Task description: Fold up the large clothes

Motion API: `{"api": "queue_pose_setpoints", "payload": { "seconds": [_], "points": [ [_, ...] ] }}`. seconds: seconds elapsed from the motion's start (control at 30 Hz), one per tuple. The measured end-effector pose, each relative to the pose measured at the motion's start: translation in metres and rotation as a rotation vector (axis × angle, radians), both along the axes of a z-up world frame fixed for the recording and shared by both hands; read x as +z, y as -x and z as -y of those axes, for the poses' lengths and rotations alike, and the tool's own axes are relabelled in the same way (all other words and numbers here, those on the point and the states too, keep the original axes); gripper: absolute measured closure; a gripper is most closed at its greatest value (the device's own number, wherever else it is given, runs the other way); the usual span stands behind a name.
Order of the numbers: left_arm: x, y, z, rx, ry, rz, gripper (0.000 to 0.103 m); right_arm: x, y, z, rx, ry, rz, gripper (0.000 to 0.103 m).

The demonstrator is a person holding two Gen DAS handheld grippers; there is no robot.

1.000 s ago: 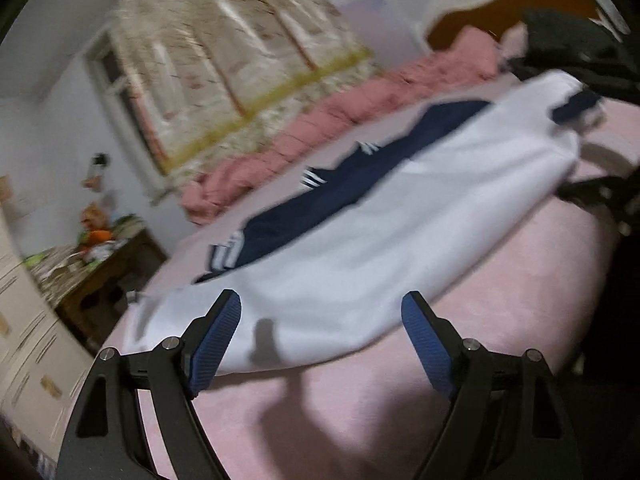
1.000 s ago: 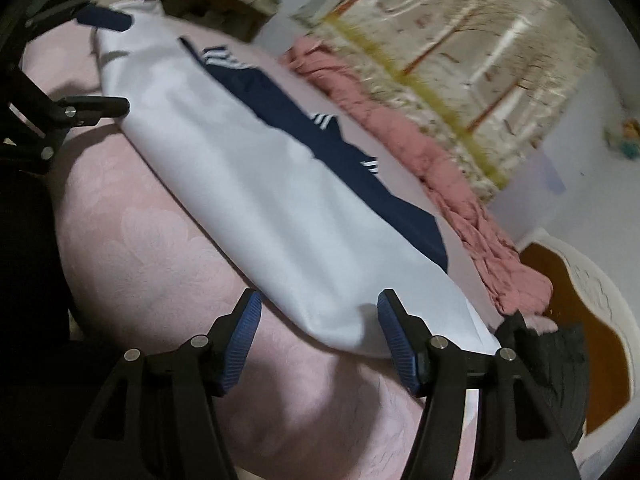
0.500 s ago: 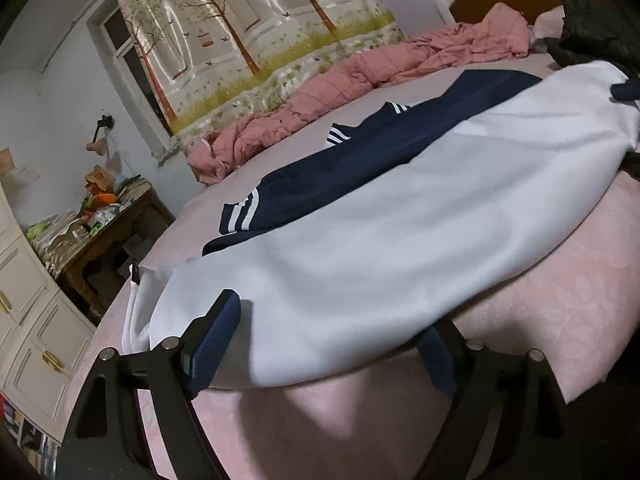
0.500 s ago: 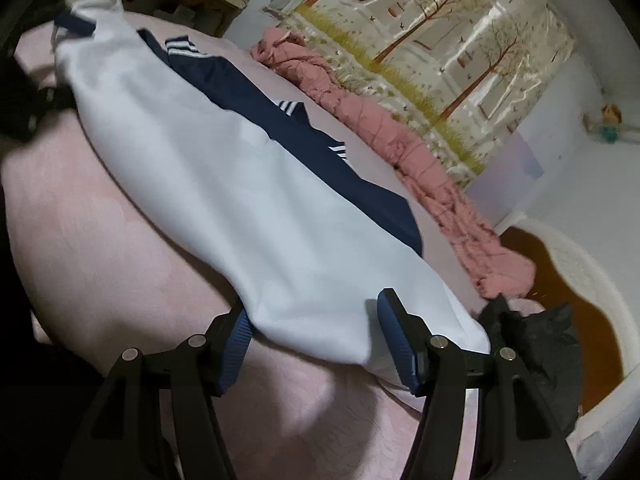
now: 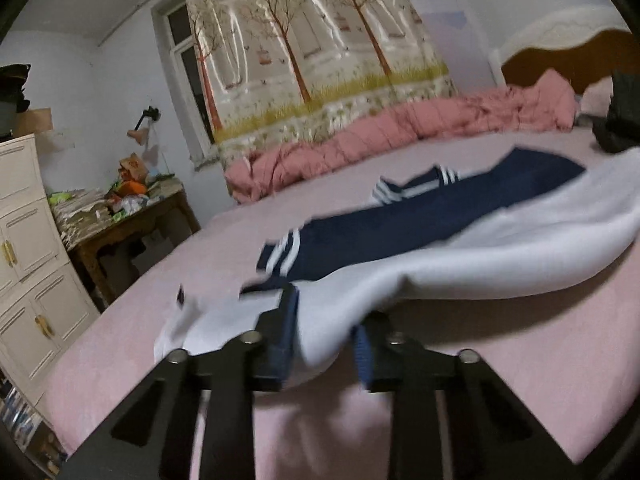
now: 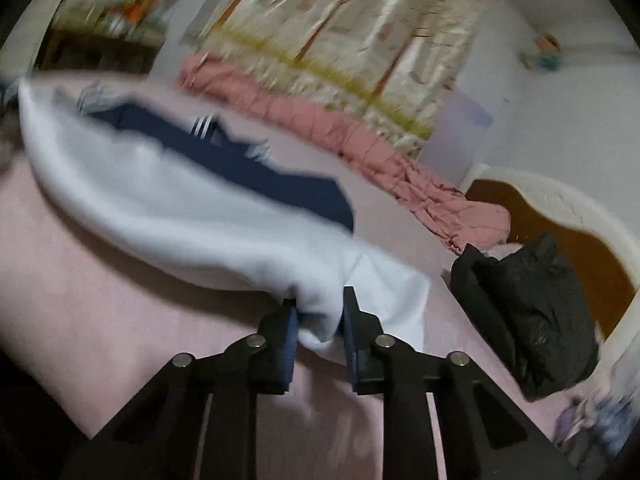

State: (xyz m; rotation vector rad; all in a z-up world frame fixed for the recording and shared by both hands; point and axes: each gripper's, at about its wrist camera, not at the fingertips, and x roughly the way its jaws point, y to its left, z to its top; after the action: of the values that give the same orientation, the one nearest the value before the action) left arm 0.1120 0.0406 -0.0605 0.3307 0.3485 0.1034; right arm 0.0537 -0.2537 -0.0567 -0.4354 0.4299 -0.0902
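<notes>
Both claws clamped on the white garment's near edge, starting a fold.

My left claw (image 5: 326, 338) and right claw (image 6: 320, 326) have just closed on the garment (image 5: 460, 272); next I carry it ahead across the bed (image 5: 520, 360).

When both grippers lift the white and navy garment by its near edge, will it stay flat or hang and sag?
The white and navy garment will probably sag: its cloth already bunches between the left gripper and the right gripper, whose jaws have just been closing on it. It looks soft and light, draping over the pink bed sheet. The navy sleeves may trail behind.
</notes>
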Motion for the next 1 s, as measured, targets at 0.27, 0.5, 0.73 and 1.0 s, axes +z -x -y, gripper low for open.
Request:
{"api": "queue_pose_setpoints", "payload": {
  "seconds": [0.27, 0.5, 0.73, 1.0],
  "points": [
    [0.065, -0.118, -0.004, -0.043, 0.102, -0.122, 0.091, 0.072, -0.086, 0.013, -0.020, -0.155, 0.126, 0.096],
    [0.065, -0.238, 0.010, -0.040, 0.069, -0.289, 0.093, 0.083, -0.216, 0.010, -0.051, -0.187, -0.002, 0.097],
    [0.013, -0.301, 0.023, -0.071, -0.003, -0.405, 0.093, 0.035, -0.295, 0.016, -0.057, -0.274, -0.155, 0.097],
    [-0.017, -0.279, 0.037, -0.010, -0.208, -0.262, 0.038, 0.015, -0.293, 0.020, -0.046, -0.304, -0.139, 0.096]
  ]
}}
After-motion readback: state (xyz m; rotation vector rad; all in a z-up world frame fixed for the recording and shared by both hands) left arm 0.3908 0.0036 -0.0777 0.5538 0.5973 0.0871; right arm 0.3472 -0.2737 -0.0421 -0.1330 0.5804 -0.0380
